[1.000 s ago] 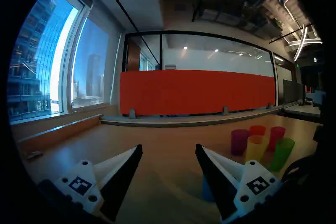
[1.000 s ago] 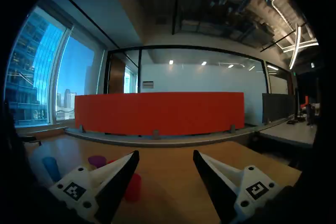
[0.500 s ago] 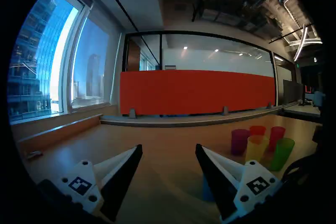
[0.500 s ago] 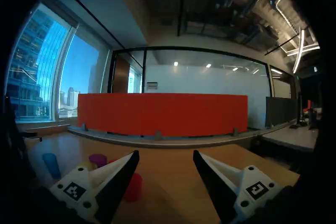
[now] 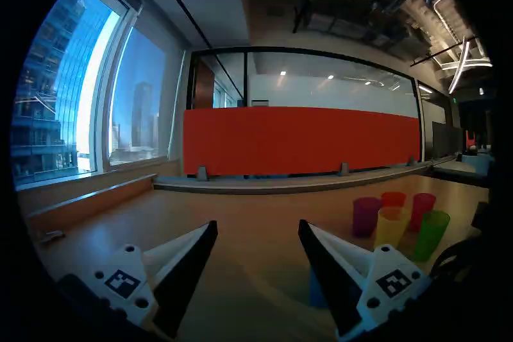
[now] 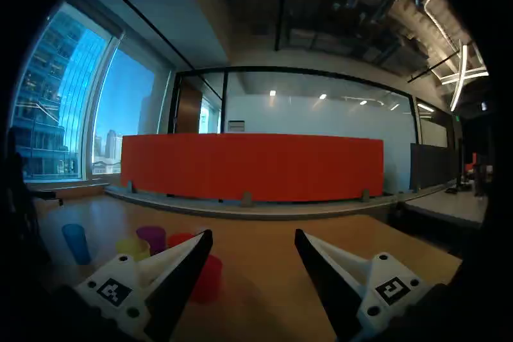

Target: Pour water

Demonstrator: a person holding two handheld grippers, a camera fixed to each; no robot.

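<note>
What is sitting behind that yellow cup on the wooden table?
Behind the yellow cup stand a purple cup, an orange cup and a red cup. It hides the orange one's lower part; their contents cannot be seen.

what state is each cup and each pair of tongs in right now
left tongs, open, holding nothing
right tongs, open, holding nothing
purple cup, upright
orange cup, upright
red cup, upright
yellow cup, upright
green cup, upright
blue cup, upright, apart from the cluster
all cups, fill level unclear
</note>
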